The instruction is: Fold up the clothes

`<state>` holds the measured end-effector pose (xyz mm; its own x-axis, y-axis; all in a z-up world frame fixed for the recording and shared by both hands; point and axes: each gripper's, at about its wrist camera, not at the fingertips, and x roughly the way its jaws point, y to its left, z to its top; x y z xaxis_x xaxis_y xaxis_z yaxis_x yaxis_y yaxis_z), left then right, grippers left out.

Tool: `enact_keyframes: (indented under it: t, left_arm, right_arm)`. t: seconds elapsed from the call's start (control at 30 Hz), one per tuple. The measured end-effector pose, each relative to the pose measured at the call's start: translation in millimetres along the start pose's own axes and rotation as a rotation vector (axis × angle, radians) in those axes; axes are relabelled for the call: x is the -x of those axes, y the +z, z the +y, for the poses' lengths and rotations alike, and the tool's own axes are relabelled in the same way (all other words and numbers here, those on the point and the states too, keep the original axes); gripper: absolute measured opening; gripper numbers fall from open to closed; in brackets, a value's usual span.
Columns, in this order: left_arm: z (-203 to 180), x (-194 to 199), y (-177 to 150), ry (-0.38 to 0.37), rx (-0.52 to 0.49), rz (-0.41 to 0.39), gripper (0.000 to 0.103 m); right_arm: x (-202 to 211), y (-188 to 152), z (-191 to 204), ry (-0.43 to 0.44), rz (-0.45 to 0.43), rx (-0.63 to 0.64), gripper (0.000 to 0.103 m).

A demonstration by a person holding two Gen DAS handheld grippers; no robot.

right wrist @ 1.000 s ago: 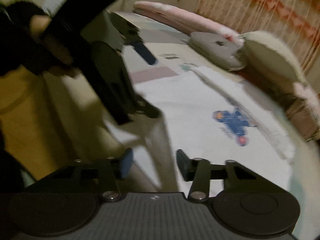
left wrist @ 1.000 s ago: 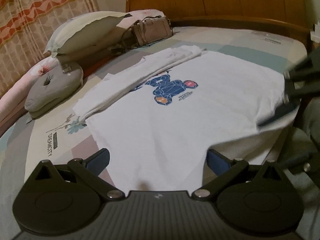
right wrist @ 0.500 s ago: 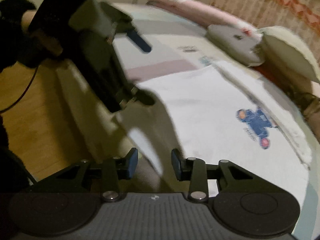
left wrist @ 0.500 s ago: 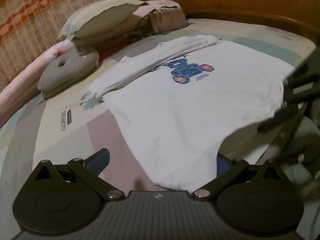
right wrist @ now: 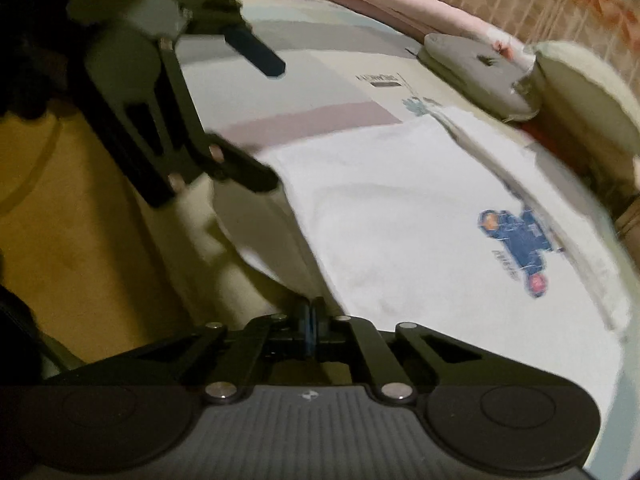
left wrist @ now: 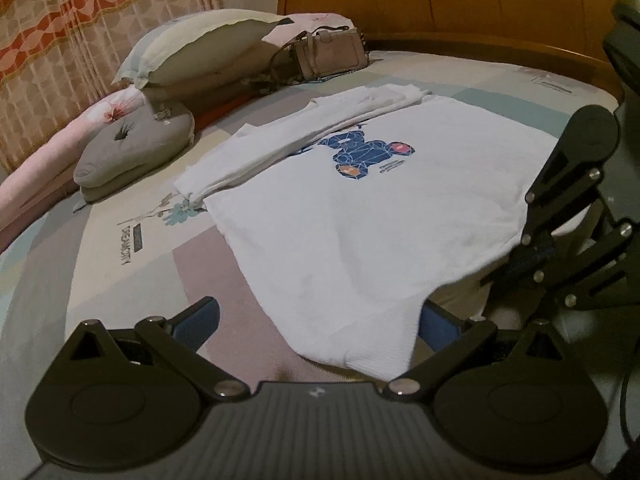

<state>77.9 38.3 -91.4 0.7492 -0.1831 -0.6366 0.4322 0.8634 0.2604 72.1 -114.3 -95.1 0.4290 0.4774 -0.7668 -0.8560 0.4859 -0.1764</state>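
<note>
The right hand-held gripper (right wrist: pixel 310 320) has its jaws pressed together on the near edge of the shirt (left wrist: pixel 360 216), pinching the cloth where it hangs over the side of the bed (left wrist: pixel 120 264); this looks like the grip for carrying that edge across in a fold. The left hand-held gripper (left wrist: pixel 316 320) is spread wide around the shirt's near corner, the cloth lying between its pads but not pressed, likely poised to take a matching hold. The shirt itself lies flat on the bed, print up (a blue bear figure), its far side already folded inward in a long strip. Beyond the shirt sit a grey cushion (left wrist: pixel 132 152), a pale pillow (left wrist: pixel 200 44) and a tan handbag (left wrist: pixel 332 54). Behind those rise the wooden headboard (left wrist: pixel 460 4) and an orange patterned curtain (left wrist: pixel 80 20). The bed's cover is a patchwork of muted colour blocks.
</note>
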Motion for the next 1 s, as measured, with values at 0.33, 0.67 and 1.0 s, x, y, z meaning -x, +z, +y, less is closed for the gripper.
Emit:
enact_keyframes:
  t: [0.33, 0.67, 1.0]
  left_arm:
    - [0.3, 19.8, 5.2, -0.052, -0.036, -0.046, 0.102]
    - [-4.2, -40.2, 9.0, -0.199, 0.088, 0.029, 0.102]
    - [13.5, -22.4, -22.6, -0.149, 0.086, 0.122, 0.102]
  right_arm:
    - [25.0, -15.3, 1.7, 0.128, 0.020, -0.079, 0.002]
    - [48.3, -56.0, -109.0, -0.236, 0.084, -0.391, 0.009]
    - [62.6, -81.9, -101.7, -0.293, 0.138, -0.386, 0.041]
